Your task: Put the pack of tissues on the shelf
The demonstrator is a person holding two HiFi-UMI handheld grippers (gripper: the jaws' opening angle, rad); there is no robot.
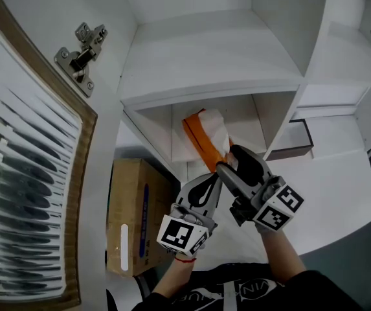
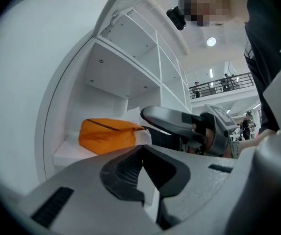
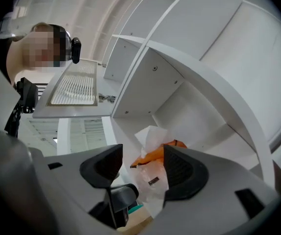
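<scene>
Print on pack of tissues (image 1: 206,133) unreadable; right tool (image 3: 141,159) spread around it, left tool (image 2: 141,154) pinched together.

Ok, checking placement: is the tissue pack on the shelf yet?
Yes: tissue pack lies on the shelf board; right gripper jaws stand apart.

The left gripper (image 2: 142,155) sits at 6 o'clock, jaws together with nothing between them. From them toward 10 o'clock, the orange pack of tissues (image 2: 106,135) lies on the white shelf (image 2: 74,153). The right gripper (image 2: 149,126) reaches in from 3 o'clock, jaws apart at the pack's white end. A ceiling light (image 2: 211,41) glows toward 1 o'clock.
</scene>
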